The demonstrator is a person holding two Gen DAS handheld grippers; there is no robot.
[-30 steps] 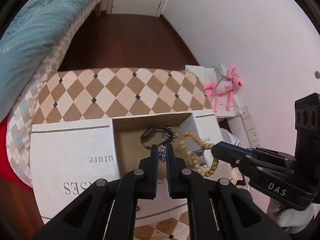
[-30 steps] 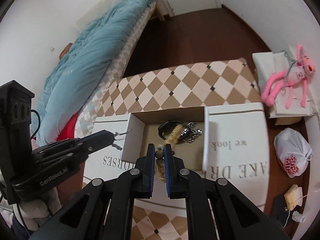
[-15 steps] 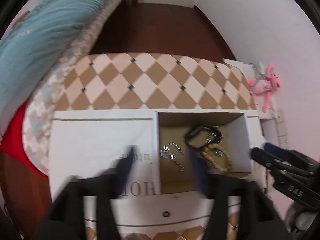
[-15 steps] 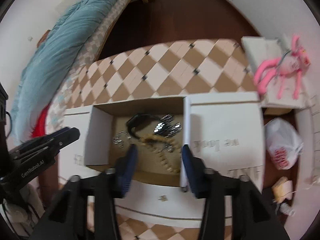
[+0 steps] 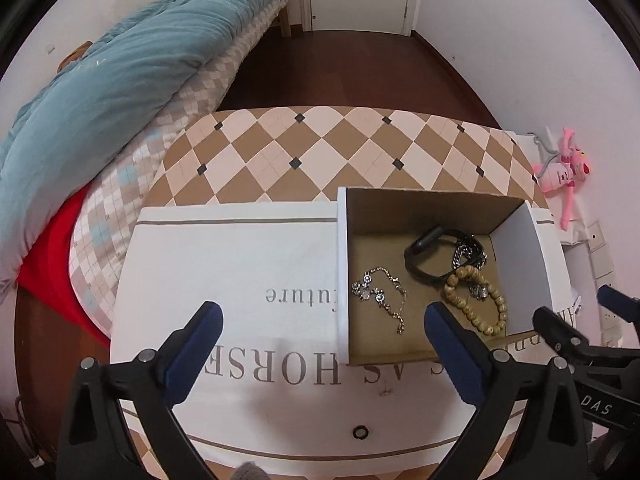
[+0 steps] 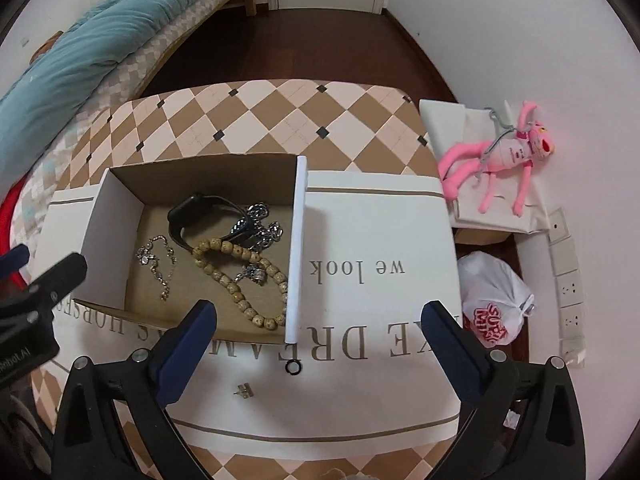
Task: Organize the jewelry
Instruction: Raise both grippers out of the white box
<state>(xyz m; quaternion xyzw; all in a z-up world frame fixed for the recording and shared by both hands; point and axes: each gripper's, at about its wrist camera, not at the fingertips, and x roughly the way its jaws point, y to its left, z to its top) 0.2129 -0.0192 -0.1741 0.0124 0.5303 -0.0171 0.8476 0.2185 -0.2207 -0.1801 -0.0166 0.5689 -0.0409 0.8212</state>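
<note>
An open cardboard box (image 5: 342, 272) (image 6: 297, 248) stands on a white printed sheet (image 5: 240, 264). On its floor lie a thin silver chain bracelet (image 5: 380, 292) (image 6: 156, 260), a wooden bead bracelet (image 5: 476, 300) (image 6: 240, 280), a black band (image 5: 424, 256) (image 6: 188, 216) and a chunky silver chain (image 5: 466, 250) (image 6: 260, 224). My left gripper (image 5: 322, 316) (image 6: 44, 262) hovers over the box's left wall, my right gripper (image 6: 320, 312) (image 5: 574, 304) over its right wall. Both jaws are opening wide, nothing between them. A small black ring (image 5: 361, 432) (image 6: 293, 367) and a stud (image 6: 244, 389) lie on the sheet.
The sheet covers a diamond-patterned table (image 5: 320, 148). A bed with a teal duvet (image 5: 100, 92) runs along the left. On the right, by the wall, are a pink plush toy (image 6: 500, 156), a white plastic bag (image 6: 496, 304) and wall sockets (image 6: 568, 288). Dark wood floor lies beyond.
Both grippers went from shut to wide open. The silver chain left my left gripper and the bead bracelet my right; both now lie in the box. Both views tipped downward.
</note>
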